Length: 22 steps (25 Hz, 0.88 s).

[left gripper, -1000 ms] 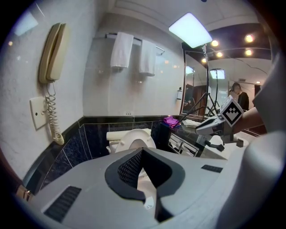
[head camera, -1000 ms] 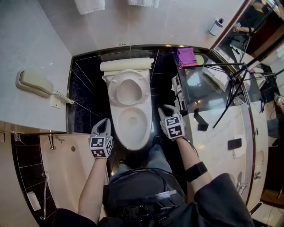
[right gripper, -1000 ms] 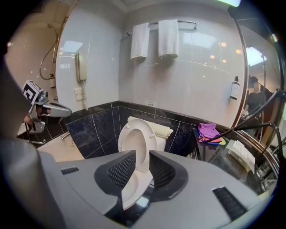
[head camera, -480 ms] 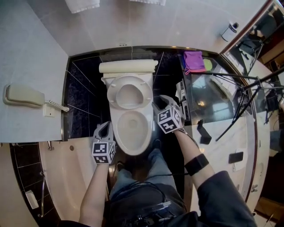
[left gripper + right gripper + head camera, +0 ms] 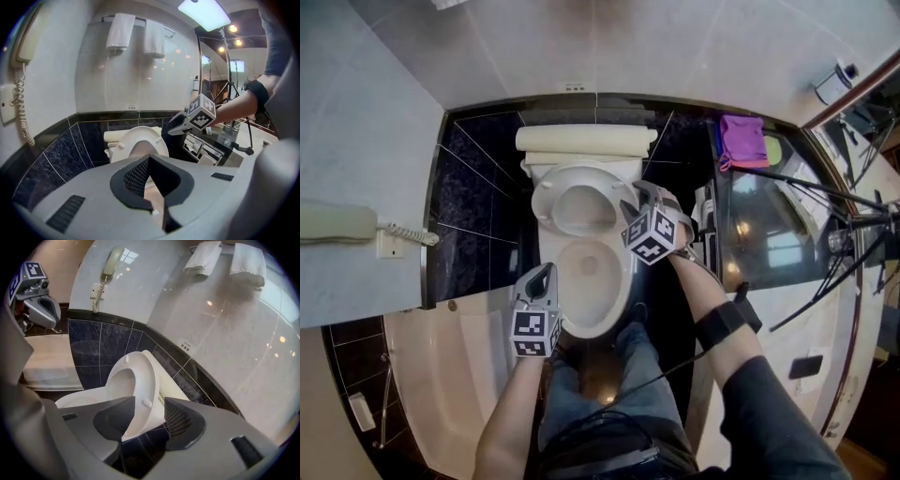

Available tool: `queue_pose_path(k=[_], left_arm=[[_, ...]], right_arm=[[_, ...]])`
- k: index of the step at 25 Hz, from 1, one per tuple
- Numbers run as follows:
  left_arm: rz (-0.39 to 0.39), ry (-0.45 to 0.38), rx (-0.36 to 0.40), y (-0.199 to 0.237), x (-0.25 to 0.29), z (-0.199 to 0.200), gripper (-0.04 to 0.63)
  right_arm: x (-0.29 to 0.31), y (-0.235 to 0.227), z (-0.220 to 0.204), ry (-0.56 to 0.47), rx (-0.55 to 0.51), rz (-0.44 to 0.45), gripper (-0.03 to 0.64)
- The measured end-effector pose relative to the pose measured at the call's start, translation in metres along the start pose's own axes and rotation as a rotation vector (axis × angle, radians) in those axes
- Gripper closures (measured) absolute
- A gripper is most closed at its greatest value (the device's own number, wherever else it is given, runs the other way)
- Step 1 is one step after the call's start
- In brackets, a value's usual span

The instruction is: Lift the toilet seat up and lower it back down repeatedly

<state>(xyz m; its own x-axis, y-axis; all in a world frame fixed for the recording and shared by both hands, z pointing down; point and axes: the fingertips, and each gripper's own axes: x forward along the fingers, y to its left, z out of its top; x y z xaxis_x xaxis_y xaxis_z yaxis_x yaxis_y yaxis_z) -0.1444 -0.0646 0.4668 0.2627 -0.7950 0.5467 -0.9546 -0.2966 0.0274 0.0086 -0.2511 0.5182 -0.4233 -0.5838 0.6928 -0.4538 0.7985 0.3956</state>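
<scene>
The seat (image 5: 546, 199) stands raised over the bowl (image 5: 602, 298), tilted back toward the tank (image 5: 586, 140) at the dark tiled wall. The bowl lies uncovered below it. Only its pale inside shows, and whether water stands in it cannot be told.

The right gripper (image 5: 639, 197) is at the seat's right edge. Its view shows the jaws apart with the seat's rim between them. The rim lies close to one pad, with a clear gap at the other, so nothing is clamped. These jaws have just been opening.

The left gripper (image 5: 544, 274) sits by the bowl's front left rim, just beside it, and points toward the seat. Its jaws are together at the tips with nothing between them.

Left of the toilet, past the dark tiles, is a pale tub (image 5: 441, 375); nothing shows inside the part in view. A phone (image 5: 337, 223) hangs on the wall above it, its coiled cord trailing down.

Right of the toilet is a glossy counter (image 5: 769, 244). A purple cloth (image 5: 742, 141) lies at its far end, and a dark tripod (image 5: 825, 183) reaches across it. Two white towels (image 5: 119, 30) hang high on the back wall.
</scene>
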Motion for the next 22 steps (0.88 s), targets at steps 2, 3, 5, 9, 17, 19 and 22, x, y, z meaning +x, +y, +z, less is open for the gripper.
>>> queue_pose_path(k=[2, 3, 5, 9, 17, 19, 22], left_arm=[[0.01, 0.006, -0.01, 0.001, 0.009, -0.004, 0.595], [0.014, 0.01, -0.016, 0.001, 0.012, -0.005, 0.595], [0.019, 0.017, -0.029, 0.0, 0.018, -0.007, 0.595], [0.044, 0.023, -0.042, 0.001, 0.024, -0.016, 0.595], [0.07, 0.055, -0.078, 0.004, 0.028, -0.038, 0.595], [0.068, 0.064, -0.087, 0.004, 0.027, -0.042, 0.595], [0.073, 0.07, -0.092, 0.004, 0.027, -0.048, 0.595]], right_arm=[[0.017, -0.003, 0.001, 0.002, -0.025, 0.008, 0.4], [0.024, -0.005, 0.002, 0.002, -0.032, 0.01, 0.4], [0.038, -0.008, 0.004, 0.0, -0.043, 0.011, 0.4], [0.059, -0.009, 0.013, -0.014, -0.08, 0.022, 0.428], [0.09, -0.01, 0.021, -0.003, -0.129, 0.015, 0.511], [0.09, -0.009, 0.021, -0.002, -0.127, 0.007, 0.515], [0.09, -0.008, 0.018, 0.006, -0.119, 0.004, 0.517]])
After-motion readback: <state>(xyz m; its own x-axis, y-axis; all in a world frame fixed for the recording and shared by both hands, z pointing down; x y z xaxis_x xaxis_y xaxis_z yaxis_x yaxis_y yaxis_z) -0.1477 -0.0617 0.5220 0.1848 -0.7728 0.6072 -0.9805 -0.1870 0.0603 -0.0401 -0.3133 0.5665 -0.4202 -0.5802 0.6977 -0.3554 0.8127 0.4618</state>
